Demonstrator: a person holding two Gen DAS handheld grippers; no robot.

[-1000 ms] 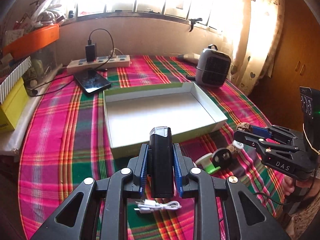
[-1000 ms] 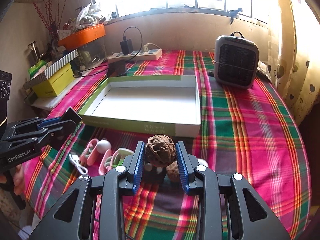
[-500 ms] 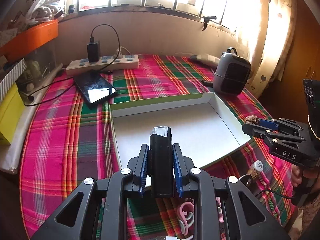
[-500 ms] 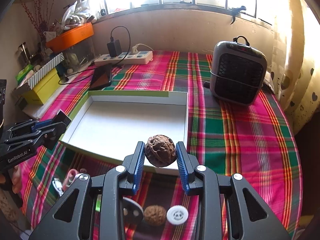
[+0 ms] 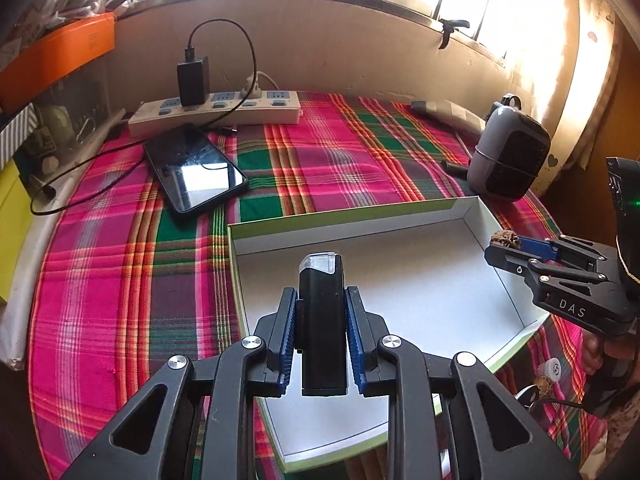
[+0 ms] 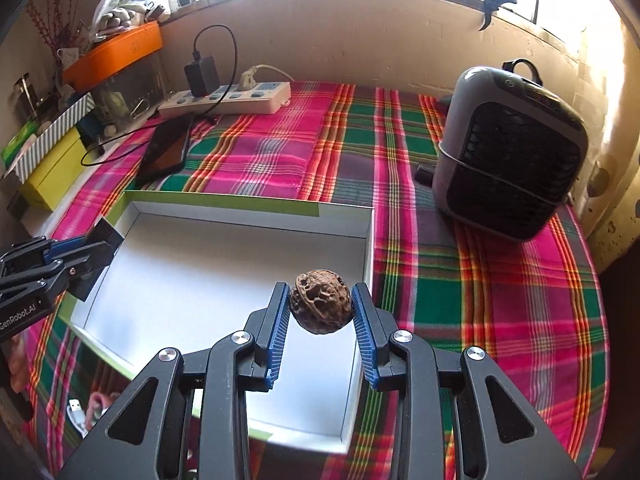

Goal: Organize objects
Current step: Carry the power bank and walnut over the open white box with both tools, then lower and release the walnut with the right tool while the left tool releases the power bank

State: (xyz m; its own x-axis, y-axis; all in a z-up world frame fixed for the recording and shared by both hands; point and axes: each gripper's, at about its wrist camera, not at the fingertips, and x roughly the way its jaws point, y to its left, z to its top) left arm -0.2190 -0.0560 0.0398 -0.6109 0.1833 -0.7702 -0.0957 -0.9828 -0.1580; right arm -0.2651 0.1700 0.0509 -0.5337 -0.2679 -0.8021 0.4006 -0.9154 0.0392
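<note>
My left gripper (image 5: 321,312) is shut on a black rectangular device with a clear tip (image 5: 322,320) and holds it above the near left part of the empty white box with green sides (image 5: 432,292). My right gripper (image 6: 321,300) is shut on a brown walnut (image 6: 321,306) and holds it above the box's (image 6: 208,276) right side. The right gripper also shows at the right of the left wrist view (image 5: 504,250), over the box's right wall. The left gripper shows at the left of the right wrist view (image 6: 96,246).
A phone (image 5: 194,172) on a cable, a power strip (image 5: 216,112) and a grey heater (image 6: 508,152) stand behind the box on the plaid cloth. Small items lie by the box's near edge: a white cap (image 5: 550,368) and a pink object (image 6: 94,404). Boxes (image 6: 52,168) line the left.
Both grippers have moved forward with their loads, from the table's near edge to above the box. The small items on the cloth have dropped behind them.
</note>
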